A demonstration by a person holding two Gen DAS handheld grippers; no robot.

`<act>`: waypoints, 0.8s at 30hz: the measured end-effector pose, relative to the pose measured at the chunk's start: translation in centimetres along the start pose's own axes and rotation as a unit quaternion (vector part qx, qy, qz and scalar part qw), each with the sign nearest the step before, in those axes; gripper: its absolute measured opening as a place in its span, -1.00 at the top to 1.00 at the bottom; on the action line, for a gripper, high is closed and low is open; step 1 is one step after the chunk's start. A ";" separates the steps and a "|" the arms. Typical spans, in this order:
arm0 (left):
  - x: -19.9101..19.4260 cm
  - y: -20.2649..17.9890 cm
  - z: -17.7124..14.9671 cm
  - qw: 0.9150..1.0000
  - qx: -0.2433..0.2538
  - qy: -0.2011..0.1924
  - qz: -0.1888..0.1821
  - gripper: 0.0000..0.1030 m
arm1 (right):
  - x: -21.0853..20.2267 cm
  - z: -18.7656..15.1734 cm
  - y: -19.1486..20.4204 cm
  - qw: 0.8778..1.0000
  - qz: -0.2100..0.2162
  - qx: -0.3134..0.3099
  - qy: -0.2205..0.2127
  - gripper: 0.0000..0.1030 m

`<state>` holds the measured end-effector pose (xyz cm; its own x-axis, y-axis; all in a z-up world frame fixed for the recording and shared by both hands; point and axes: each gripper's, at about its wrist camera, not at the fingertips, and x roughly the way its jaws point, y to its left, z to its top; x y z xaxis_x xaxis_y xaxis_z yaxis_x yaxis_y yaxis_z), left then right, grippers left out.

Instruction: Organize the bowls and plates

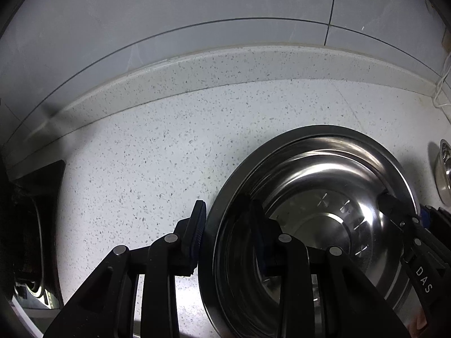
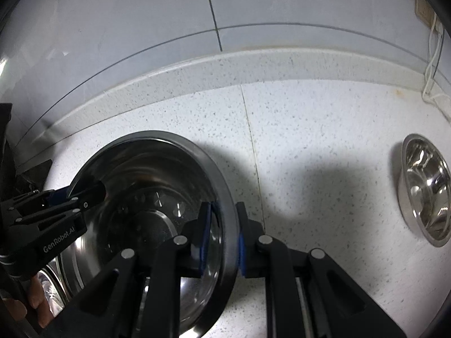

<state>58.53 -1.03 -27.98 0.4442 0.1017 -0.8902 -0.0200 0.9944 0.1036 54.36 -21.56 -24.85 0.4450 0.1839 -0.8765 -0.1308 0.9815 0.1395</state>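
Black linkage arms fill the bottom of both wrist views, and between them sits a large steel bowl [image 1: 324,197] on the speckled white worktop [image 1: 141,155]. From the left wrist view, the left tongs [image 1: 228,233] straddle the bowl's near-left rim, one blue-padded finger outside the wall and the other inside; a gap shows between the outer pad and the rim, so they are not visibly clamped and I cannot tell whether they grip. From the right wrist view, the right tongs [image 2: 222,239] stand with one finger on each side of the same bowl's [image 2: 157,186] right rim, the blue pads pressed close against the wall, gripping it. Each camera also catches the other tongs at the far side of the bowl. Under the big bowl's left edge, in the right wrist view, part of another shiny steel dish [image 2: 53,290] peeks out. A small steel bowl [image 2: 425,186] rests well apart to the right on the worktop. Behind runs a low speckled upstand [image 2: 253,62] below grey wall tiles [image 2: 112,14], with a white cable [image 2: 431,64] hanging in the right corner.
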 end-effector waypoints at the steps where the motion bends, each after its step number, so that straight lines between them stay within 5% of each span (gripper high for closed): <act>1: 0.0 -0.3 -0.1 1.000 0.004 -0.002 0.005 0.45 | 0.1 0.0 0.1 1.000 -0.003 0.000 0.000 0.65; 8: -2.4 -1.4 -0.9 1.000 -0.004 -0.004 0.023 0.19 | -2.4 0.3 -1.0 0.999 -0.012 0.032 -0.009 0.55; 15: -10.0 -2.4 0.3 0.996 -0.057 -0.069 0.002 -0.05 | -9.1 0.4 -4.4 0.996 -0.001 0.064 -0.062 0.55; 20: -14.5 -10.0 1.9 0.991 0.000 -0.116 -0.065 -0.35 | -14.9 -0.4 -10.6 0.986 -0.039 0.107 -0.121 0.54; 24: -14.1 -18.1 2.7 0.987 0.058 -0.110 -0.100 -0.36 | -16.5 -1.8 -16.8 0.976 -0.091 0.150 -0.132 0.52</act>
<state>55.09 -20.57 -16.10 0.6133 -0.1169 -0.7812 0.1840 0.9829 -0.0026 47.66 -41.20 -13.60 0.6549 -0.0263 -0.7553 0.2183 0.9634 0.1558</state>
